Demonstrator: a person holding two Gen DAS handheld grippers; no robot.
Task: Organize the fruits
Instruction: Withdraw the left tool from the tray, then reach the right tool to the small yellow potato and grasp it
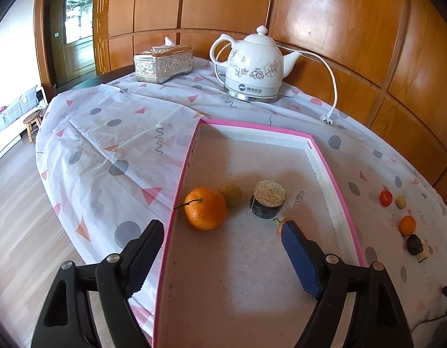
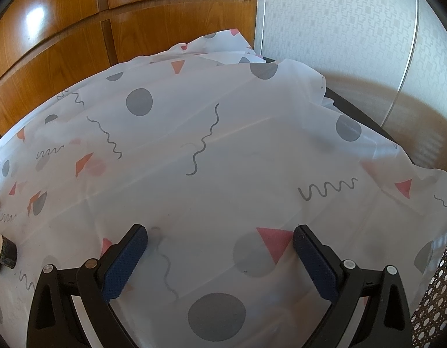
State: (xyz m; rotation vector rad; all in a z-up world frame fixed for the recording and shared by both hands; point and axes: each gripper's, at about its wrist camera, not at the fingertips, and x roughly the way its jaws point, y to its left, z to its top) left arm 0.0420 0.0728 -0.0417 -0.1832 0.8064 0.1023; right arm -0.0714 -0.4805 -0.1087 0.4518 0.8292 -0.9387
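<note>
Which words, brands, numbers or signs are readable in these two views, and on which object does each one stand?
White kettle: a dark band on its lower body bears a round logo and a few light characters, too small and blurred to read.
Tissue box: embossed ornament only, no text.
Tablecloth: printed dots, triangles and squiggles, no words.
Pink-rimmed tray: no text visible.
Nothing else carries writing.

Tablecloth [image 1: 113, 133]: thin, smooth, slightly sheer printed sheet, creased. Tray [image 1: 329, 171]: matt speckled floor, pink rim. Kettle [image 1: 254, 66]: glossy white ceramic on a shiny metal base. Tissue box [image 1: 162, 63]: embossed metallic finish. Far wall panels [image 1: 325, 29]: glossy varnished wood.
</note>
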